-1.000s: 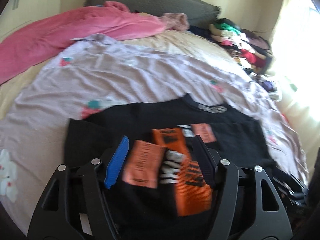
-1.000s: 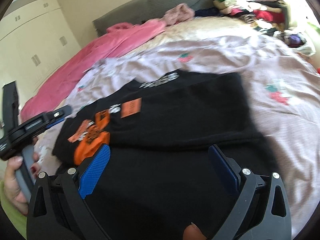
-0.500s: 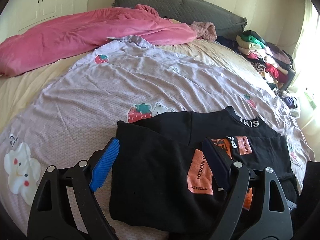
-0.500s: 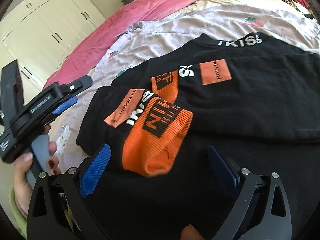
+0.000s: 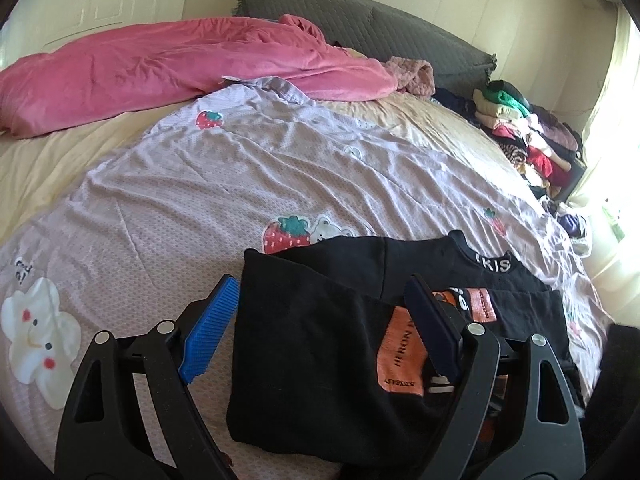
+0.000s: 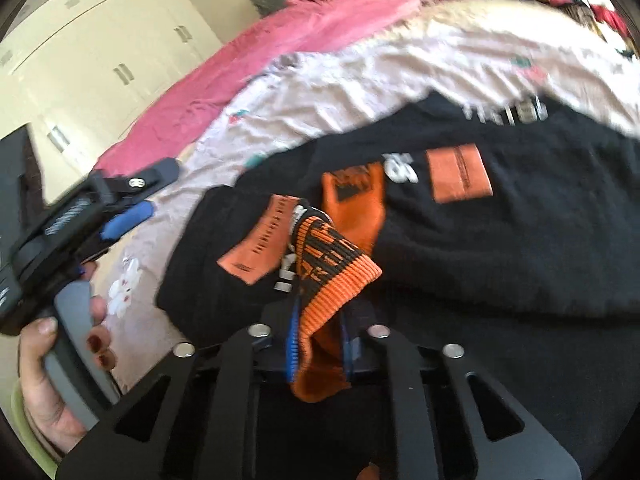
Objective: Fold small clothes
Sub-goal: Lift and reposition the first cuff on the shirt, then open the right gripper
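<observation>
1. My right gripper (image 6: pixel 318 344): jaws closing, pads already pinching the orange ribbed cuff (image 6: pixel 332 276) of the black sweater (image 6: pixel 500 248). Cuff stands up between the 2 pads, bunched, with black lettering on it.
2. My left gripper (image 5: pixel 320 332): jaws wide apart, nothing clamped. It hovers over the sweater's folded left part; blue pad (image 5: pixel 210 334) sits over the sheet just beside the fabric edge, dark pad over the orange patch (image 5: pixel 402 354). Contact with the fabric: can't tell.
3. Sweater lies flat on the bed's near part, on the lilac sheet (image 5: pixel 248 168). Collar with white letters (image 5: pixel 492 264) points toward the far side. 1 sleeve is folded across the body, cuff end in my right pads.
4. Orange patches show on sleeve and chest (image 6: pixel 458 172); right view is motion-blurred, text unreadable there.
5. In the right view, my left hand (image 6: pixel 48 376) grips the grey handle of the left gripper at the left edge, over the sheet beside the sweater.
6. Sheet has strawberry and bear prints (image 5: pixel 298 232) just beyond the sweater, and a white flower print (image 5: pixel 38 340) at near left.
7. Pink blanket (image 5: pixel 168 68) lies bunched across the far side, against the grey headboard (image 5: pixel 384 32).
8. Pile of mixed clothes (image 5: pixel 524 136) at far right of the bed, near the bright window.
9. Cream wardrobe doors (image 6: pixel 92 52) behind, at left.
</observation>
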`<control>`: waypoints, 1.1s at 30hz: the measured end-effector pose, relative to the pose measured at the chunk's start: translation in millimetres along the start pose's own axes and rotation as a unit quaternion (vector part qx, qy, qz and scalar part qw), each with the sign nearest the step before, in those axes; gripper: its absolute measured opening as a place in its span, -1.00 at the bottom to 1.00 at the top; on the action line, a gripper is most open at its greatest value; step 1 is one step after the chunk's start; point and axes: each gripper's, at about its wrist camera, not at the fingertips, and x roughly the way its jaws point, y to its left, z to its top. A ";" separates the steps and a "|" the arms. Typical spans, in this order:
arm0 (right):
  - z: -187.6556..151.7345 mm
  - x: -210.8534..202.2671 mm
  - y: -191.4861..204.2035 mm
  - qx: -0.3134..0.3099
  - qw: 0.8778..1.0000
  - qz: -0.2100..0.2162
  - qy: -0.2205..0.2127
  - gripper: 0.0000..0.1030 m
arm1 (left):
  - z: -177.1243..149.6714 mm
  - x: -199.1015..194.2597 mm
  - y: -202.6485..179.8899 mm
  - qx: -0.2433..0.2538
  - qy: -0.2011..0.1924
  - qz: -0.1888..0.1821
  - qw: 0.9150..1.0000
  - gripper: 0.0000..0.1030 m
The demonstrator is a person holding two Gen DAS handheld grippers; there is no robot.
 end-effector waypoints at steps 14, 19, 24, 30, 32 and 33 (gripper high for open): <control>61.6 -108.2 -48.1 -0.037 0.987 -0.109 -0.109 -0.77 | 1.4 -4.3 6.6 -0.007 -0.009 -0.001 1.000 0.51; 61.5 -126.0 -86.0 -0.020 0.981 -0.157 -0.116 -0.79 | -0.3 -2.9 -1.7 0.008 -0.011 -0.001 1.000 0.51; 55.1 -128.7 -108.5 -0.009 0.978 -0.175 -0.110 -0.79 | -3.5 4.8 -19.6 0.037 -0.004 -0.008 0.999 0.51; 46.6 -125.8 -125.4 0.000 0.977 -0.188 -0.102 -0.79 | -14.3 24.9 -60.0 0.092 0.022 -0.036 0.995 0.51; 43.5 -122.9 -130.5 0.001 0.976 -0.194 -0.097 -0.79 | -18.0 31.3 -73.8 0.105 0.027 -0.048 0.993 0.50; 42.6 -122.0 -132.2 0.001 0.976 -0.197 -0.094 -0.79 | -19.6 33.8 -82.6 0.111 0.028 -0.056 0.992 0.50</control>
